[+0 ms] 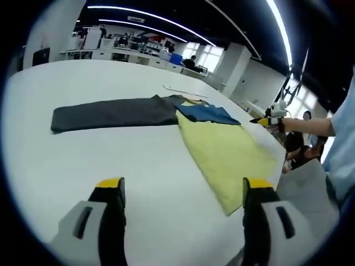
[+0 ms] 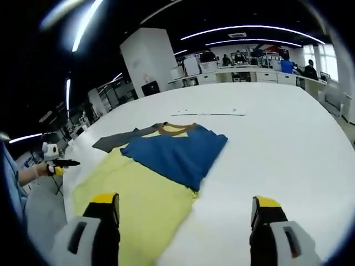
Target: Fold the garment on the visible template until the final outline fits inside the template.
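Note:
A blue garment (image 1: 206,113) (image 2: 177,149) with a yellowish collar lies folded on the far end of a pale yellow template sheet (image 1: 227,152) (image 2: 130,208) on the white table (image 1: 83,160). A long dark grey cloth (image 1: 111,113) (image 2: 117,142) stretches away from the blue garment's collar end. My left gripper (image 1: 183,185) hovers open over bare table, short of the template's near edge, nothing between its yellow-tipped jaws. My right gripper (image 2: 186,200) is open above the template's edge, just short of the blue garment. Each gripper also appears small in the other's view (image 1: 269,121) (image 2: 58,164), held out past the table's side.
A thin pale strip (image 1: 183,91) (image 2: 208,113) lies on the table beyond the clothes. The person's sleeve (image 1: 341,138) is at the right of the left gripper view. Desks with people (image 2: 244,69) and a white pillar (image 2: 147,61) stand far behind.

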The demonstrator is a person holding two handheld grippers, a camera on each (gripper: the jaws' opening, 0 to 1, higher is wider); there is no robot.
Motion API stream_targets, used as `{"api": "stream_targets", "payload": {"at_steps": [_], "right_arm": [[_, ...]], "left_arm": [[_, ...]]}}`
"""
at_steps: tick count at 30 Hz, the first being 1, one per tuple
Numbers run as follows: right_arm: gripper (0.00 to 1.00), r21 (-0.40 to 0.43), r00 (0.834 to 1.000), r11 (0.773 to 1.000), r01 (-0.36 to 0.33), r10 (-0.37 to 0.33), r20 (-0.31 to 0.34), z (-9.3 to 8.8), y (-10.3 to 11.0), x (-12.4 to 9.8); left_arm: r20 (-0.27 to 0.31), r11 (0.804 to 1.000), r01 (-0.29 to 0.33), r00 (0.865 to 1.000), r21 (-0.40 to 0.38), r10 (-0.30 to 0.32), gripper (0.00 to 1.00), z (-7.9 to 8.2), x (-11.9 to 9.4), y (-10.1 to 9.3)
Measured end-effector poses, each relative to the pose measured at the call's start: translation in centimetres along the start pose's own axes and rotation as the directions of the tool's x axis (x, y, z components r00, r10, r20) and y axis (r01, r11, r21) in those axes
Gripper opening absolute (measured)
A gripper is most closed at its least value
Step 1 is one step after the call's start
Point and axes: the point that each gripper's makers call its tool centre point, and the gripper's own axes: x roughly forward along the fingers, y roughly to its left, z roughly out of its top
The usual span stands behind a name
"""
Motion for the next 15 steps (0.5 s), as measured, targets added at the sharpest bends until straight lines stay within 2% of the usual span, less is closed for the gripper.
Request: {"api": "stream_targets", "payload": {"at_steps": [2, 5, 6, 7, 9, 13, 15], "right_arm": [[1.00, 0.002, 1.000, 1.000, -0.004, 0.004, 0.004, 0.0, 0.2, -0.2], [1.00, -0.018, 0.999, 0.999, -0.028, 0.027, -0.022, -0.5, 1.0, -0.4], [1.00, -0.021, 0.999, 0.999, -0.031, 0.030, -0.025, -0.6, 1.1, -0.4], [1.00, -0.023, 0.999, 0.999, -0.032, 0.031, -0.030, -0.7, 1.4, -0.5], [1.00, -0.023, 0.999, 0.999, -0.038, 0.037, -0.031, -0.8, 1.7, -0.8], [1.00, -0.037, 0.998, 0.998, -0.058, 0.057, -0.026, -0.6, 2.7, -1.2], [1.00, -0.036, 0.997, 0.996, -0.077, 0.076, -0.031, -0.7, 3.4, -1.6]], "left_arm": [[0.002, 1.000, -0.026, 1.000, 0.007, 0.026, 0.81, 0.3, 0.0, 0.9], [0.009, 0.992, -0.122, 0.992, 0.036, 0.122, 0.76, 1.3, -0.3, 3.2], [0.034, 0.990, -0.136, 0.990, 0.035, 0.135, 0.76, 1.8, -0.3, 3.8], [0.051, 0.986, -0.164, 0.985, 0.002, 0.164, 0.76, 2.4, -0.4, 4.7], [0.071, 0.983, -0.181, 0.981, -0.015, 0.181, 0.76, 3.2, -0.5, 5.9], [0.095, 0.975, -0.217, 0.971, -0.041, 0.220, 0.73, 4.2, -0.7, 8.2], [0.097, 0.965, -0.246, 0.962, -0.090, 0.255, 0.73, 4.5, -0.9, 9.5]]}}
